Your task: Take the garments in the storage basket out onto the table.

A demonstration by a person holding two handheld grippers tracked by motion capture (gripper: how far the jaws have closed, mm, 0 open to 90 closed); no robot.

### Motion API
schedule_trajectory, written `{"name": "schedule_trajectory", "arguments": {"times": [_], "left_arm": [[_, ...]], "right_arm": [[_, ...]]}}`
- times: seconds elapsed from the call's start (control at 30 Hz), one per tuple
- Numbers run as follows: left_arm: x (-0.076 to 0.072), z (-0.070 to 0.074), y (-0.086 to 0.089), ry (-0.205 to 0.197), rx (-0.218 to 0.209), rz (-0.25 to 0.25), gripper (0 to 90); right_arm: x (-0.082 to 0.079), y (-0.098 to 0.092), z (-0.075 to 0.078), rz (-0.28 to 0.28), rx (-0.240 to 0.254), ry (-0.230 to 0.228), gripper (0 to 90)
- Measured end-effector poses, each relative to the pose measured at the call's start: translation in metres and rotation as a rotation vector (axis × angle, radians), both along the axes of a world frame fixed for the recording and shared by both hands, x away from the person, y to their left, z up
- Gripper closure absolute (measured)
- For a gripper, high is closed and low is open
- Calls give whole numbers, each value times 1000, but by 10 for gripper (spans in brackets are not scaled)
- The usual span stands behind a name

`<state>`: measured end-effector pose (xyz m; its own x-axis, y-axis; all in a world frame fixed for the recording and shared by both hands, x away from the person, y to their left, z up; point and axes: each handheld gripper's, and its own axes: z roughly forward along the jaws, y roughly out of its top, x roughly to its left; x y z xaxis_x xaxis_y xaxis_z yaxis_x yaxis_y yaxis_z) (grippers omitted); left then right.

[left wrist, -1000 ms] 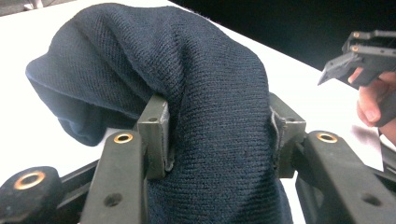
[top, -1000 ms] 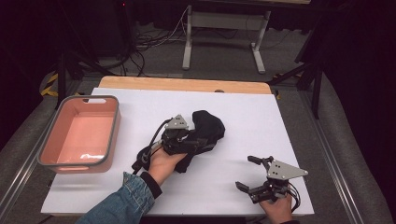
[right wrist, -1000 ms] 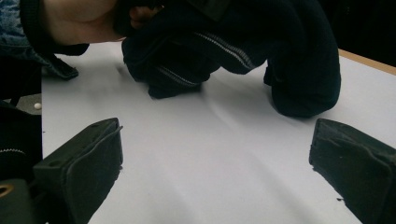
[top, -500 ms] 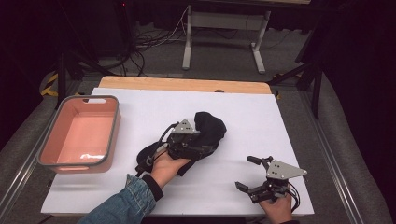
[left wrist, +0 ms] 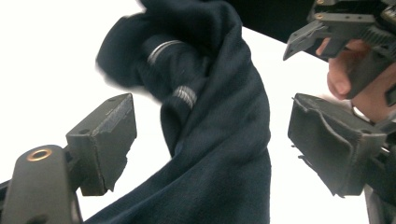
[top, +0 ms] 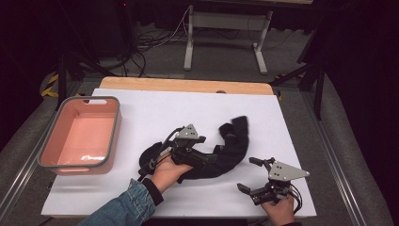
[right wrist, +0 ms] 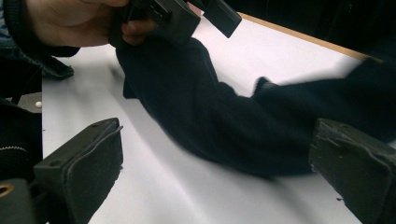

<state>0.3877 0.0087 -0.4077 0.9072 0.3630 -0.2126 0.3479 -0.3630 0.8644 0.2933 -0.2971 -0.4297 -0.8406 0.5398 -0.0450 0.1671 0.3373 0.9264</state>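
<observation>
A dark navy sock (top: 233, 143) with thin grey stripes (left wrist: 186, 94) lies in a long curve on the white table (top: 155, 113), its far end blurred. My left gripper (top: 209, 157) lies over its near part. The jaws have just been opening; the sock (left wrist: 224, 121) runs between them with a gap on each side. My right gripper (top: 247, 174) rests open near the front right edge, its jaws wide with the sock (right wrist: 210, 121) beyond them. The left gripper's jaws (right wrist: 187, 14) and the hand holding it show at the top of the right gripper view.
A pink tray (top: 47, 146) with a grey rim stands at the table's left side. A wooden board edge (top: 188, 85) runs along the back. Beyond it are metal stand legs (top: 190, 42) and cables on the floor.
The sock was a bunched lump beside the left gripper; now it is flung out in a long arc to the right. The left jaws have opened. The right gripper has not moved.
</observation>
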Motion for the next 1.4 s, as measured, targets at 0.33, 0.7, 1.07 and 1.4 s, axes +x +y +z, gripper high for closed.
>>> {"name": "schedule_trajectory", "arguments": {"times": [0.33, 0.7, 1.07, 1.4], "left_arm": [[-4, 13, 2, -38, -21, -27, 102], [-9, 35, 10, -75, -18, -92, 38], [-16, 48, 28, -129, 1, -86, 29], [-26, 50, 65, -174, 7, -63, 37]], "right_arm": [[0, 0, 0, 0, 2, -5, 34], [-1, -1, 1, 4, 3, -6, 32], [-1, 0, 1, 8, 7, -9, 31], [-1, 0, 1, 25, 22, -10, 23]]}}
